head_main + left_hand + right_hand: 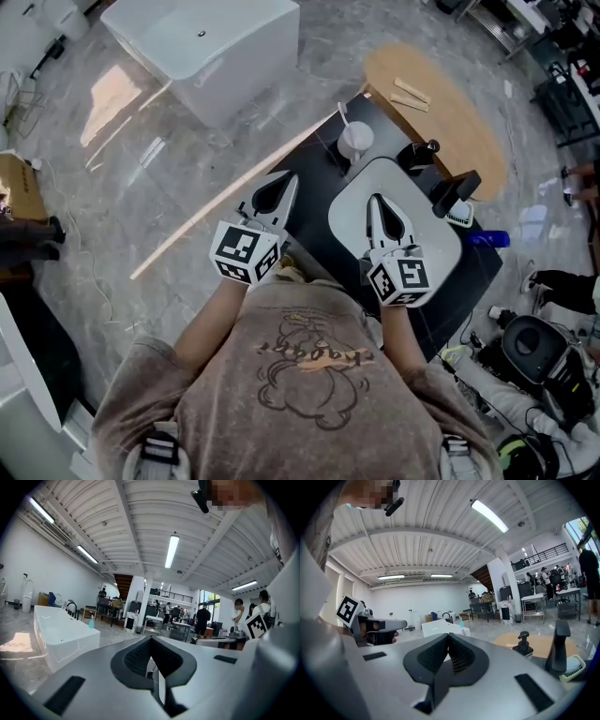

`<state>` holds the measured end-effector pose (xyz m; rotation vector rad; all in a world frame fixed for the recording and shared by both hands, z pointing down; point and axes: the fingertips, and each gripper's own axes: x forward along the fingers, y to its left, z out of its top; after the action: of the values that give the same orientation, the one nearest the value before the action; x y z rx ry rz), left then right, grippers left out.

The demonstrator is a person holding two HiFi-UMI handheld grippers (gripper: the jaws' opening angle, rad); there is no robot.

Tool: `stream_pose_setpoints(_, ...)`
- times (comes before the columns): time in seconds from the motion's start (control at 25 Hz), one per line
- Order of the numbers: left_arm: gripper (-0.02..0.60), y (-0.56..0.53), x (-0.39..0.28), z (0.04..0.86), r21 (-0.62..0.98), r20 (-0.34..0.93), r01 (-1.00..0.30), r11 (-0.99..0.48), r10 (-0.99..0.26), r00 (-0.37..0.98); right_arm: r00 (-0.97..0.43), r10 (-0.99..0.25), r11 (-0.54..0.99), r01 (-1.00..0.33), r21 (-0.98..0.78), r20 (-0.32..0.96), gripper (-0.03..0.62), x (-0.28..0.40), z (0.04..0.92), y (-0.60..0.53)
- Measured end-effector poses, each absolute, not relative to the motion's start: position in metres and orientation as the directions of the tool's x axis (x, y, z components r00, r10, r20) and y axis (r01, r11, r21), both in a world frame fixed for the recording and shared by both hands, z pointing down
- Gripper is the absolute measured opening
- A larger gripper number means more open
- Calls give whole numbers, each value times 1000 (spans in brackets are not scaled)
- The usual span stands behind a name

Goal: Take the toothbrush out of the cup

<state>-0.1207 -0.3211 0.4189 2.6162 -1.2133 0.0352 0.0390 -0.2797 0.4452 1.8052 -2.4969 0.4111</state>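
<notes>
**Two grippers, one cup, one toothbrush**

Left gripper (286, 178) and right gripper (375, 199) are both clamped together on nothing. The one toothbrush (342, 114) stands in the one white cup (356, 142) (beyond both tips, untouched). The cup is on the black counter (311, 232), by a white basin (349, 217). There's one bathtub (206, 42) and a grey stone floor (141, 187).

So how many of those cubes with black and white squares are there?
2. One black-and-white marker cube sits at the back of the left gripper; the other is on the right gripper. None seems hidden.
</notes>
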Motion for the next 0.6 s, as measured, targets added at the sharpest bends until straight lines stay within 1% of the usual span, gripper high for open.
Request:
stream_pose_setpoints(0.24, 20, -329, -115, 421, 227, 126, -725, -650, -719, 684, -291, -947, 264, -947, -181, 140, 3, 46, 438, -285)
stream_pose_setpoints(0.32, 20, -330, -112, 421, 229, 127, -715, -660, -708, 695, -284, -950, 257, -948, -187, 134, 14, 48, 438, -286)
stream_pose_setpoints(0.44, 20, -333, -109, 423, 232, 127, -705, -670, -698, 705, -298, -947, 269, -940, -209, 123, 41, 47, 439, -286)
stream_pose_setpoints(0.6, 20, -337, -105, 426, 232, 129, -697, -679, -689, 714, -313, -942, 280, -932, -229, 125, 109, 48, 442, -291)
